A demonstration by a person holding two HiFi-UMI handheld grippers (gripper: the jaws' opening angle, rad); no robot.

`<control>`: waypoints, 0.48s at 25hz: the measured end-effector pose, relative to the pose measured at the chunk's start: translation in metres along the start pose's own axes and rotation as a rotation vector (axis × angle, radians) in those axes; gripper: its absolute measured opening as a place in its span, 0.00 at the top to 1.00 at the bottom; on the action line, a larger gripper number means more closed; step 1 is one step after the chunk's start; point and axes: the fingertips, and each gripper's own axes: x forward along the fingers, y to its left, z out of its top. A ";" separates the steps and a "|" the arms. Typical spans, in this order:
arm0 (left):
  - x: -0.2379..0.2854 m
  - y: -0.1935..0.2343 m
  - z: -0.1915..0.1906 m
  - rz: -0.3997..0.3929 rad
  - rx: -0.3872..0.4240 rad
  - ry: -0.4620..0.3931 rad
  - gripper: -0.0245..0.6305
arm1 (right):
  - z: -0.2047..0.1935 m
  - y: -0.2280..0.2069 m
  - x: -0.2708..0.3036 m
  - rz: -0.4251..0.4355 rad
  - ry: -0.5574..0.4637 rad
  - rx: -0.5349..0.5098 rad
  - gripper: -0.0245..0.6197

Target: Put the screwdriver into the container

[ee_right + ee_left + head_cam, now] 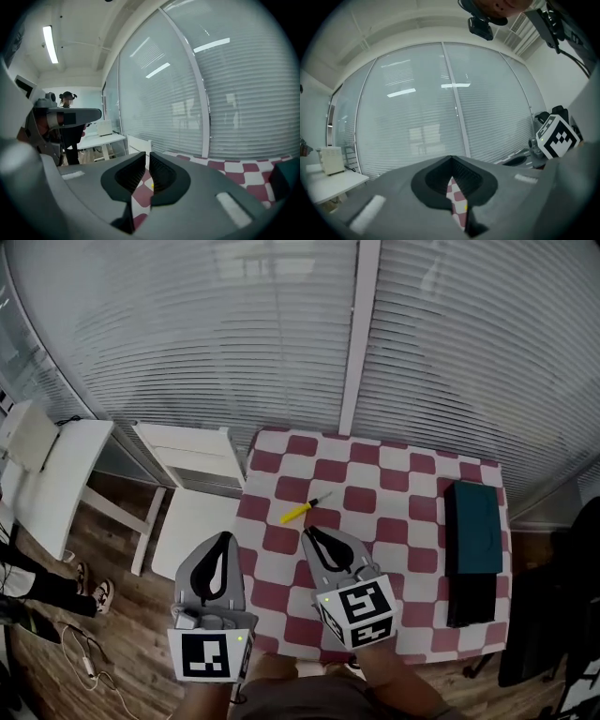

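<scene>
Q. Room and background, largest first?
A. Window wall (281, 324) with closed slatted blinds fills the far side. Below it is a wooden floor (131, 634).

Q. Furniture?
A. Table (394, 486) with a red-and-white checked cloth, centre right. White chair (192, 479) just beside its left edge. White desk (52, 465) further left. At the left edge of the head view, a person's legs (37, 587) stand on the floor, with a cable (84, 657) lying near them.

Q. Objects on the table?
A. Dark teal container (473, 526) lies along the right edge. A black block (472, 601) touches its near end. The screwdriver (305, 508) lies flat on the cloth left of centre, yellow handle to the left and dark shaft pointing up and right. It is well apart from the container.

Q. What lies between them?
A. Only checked cloth.

Q. Grippers?
A. Left gripper (223, 536) hangs over the floor and chair, off the table's left edge. Its jaws meet at the tips and hold nothing; its own view shows a strip of cloth through the gap lower down. Right gripper (309, 532) is over the table, its tips just short of the screwdriver and not touching it. Its jaws are drawn together to a thin slit, with nothing between them.

Q. Smaller details?
A. The left gripper view shows the right gripper's marker cube (557, 136) at its right edge.
</scene>
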 end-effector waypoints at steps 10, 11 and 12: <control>0.066 0.042 -0.065 -0.091 -0.026 0.094 0.96 | -0.060 -0.006 0.082 -0.065 0.138 0.051 0.86; 0.071 0.046 -0.070 -0.096 -0.028 0.099 0.96 | -0.064 -0.005 0.090 -0.063 0.150 0.058 0.86; 0.075 0.049 -0.074 -0.101 -0.035 0.105 0.96 | -0.068 -0.005 0.098 -0.061 0.161 0.063 0.86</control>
